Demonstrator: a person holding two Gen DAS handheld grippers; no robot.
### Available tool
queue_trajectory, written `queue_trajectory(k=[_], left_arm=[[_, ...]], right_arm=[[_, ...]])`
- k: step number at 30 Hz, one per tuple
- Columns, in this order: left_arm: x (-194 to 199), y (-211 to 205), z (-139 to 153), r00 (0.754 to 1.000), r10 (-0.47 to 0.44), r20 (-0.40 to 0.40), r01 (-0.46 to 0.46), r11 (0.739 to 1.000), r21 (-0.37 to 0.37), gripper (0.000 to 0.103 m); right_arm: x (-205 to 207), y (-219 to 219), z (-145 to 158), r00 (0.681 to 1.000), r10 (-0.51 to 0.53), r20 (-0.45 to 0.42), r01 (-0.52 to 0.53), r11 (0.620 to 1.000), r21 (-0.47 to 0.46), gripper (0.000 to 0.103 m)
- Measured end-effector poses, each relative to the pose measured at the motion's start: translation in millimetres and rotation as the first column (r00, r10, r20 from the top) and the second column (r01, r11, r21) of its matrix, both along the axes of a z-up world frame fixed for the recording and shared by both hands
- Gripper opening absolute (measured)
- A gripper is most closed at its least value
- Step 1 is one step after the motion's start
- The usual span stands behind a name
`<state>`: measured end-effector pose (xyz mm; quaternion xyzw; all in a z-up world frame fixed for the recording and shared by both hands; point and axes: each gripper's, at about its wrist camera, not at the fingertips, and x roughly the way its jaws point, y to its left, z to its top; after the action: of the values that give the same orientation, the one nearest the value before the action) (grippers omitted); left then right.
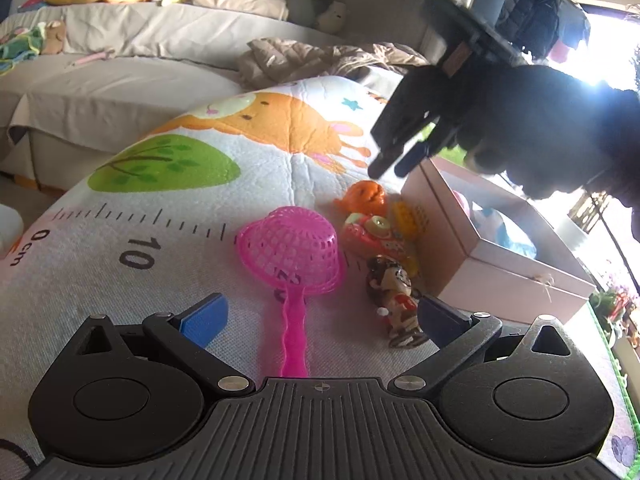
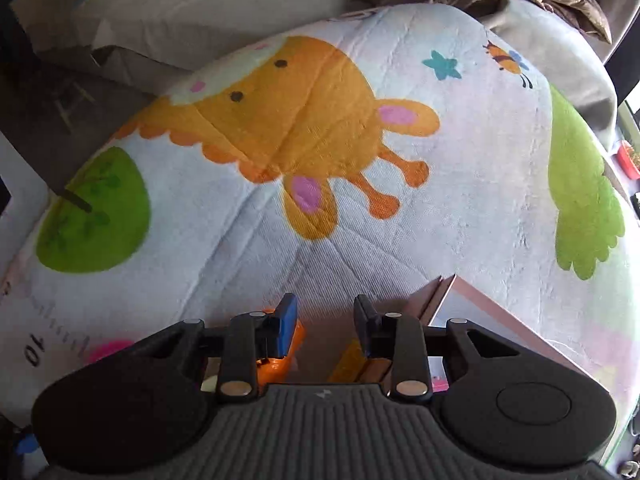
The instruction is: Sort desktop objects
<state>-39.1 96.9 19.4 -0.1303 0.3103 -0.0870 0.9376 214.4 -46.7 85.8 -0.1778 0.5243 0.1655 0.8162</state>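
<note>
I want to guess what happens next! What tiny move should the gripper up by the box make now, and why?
Probably lower the right gripper a little onto the shiny orange plastic toy. It hangs just above that toy beside the pale cardboard box, its jaws partly apart with nothing between them, so it seems unable to grab until it comes down.

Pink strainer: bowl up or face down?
Face down: the pink strainer lies domed side up on the mat, rim against it.
</note>
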Motion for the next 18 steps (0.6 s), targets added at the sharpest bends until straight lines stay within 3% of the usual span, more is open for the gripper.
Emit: queue_trajectory(k=[3, 11, 15, 18], left_arm=[[1, -1, 0, 1.0, 0.001, -0.001, -0.001, 1.0, 0.007, 0.103], [1, -2, -1, 1.0, 0.001, 0.002, -0.001, 1.0, 0.013, 0.103], [1, -1, -1, 1.0, 0.003, -0.002, -0.003, 1.0, 0.011, 0.103], [0, -2, -1, 1.0, 0.008, 0.001, -0.008, 1.0, 0.02, 0.103]], right_arm=[[4, -2, -20, 1.0, -0.008, 0.021, 0.009, 0.999, -0.054, 0.021], [-9, 14, -33, 0.999, 0.041, 0.009, -0.038, 0.98, -0.195, 0.02], [-34, 10, -23, 0.991, 0.061, -0.121, -0.07, 0.995, -0.071, 0.024], [-58, -3, 2, 0.984, 0.103, -0.146, -0.089, 0.991, 0.098, 0.023]])
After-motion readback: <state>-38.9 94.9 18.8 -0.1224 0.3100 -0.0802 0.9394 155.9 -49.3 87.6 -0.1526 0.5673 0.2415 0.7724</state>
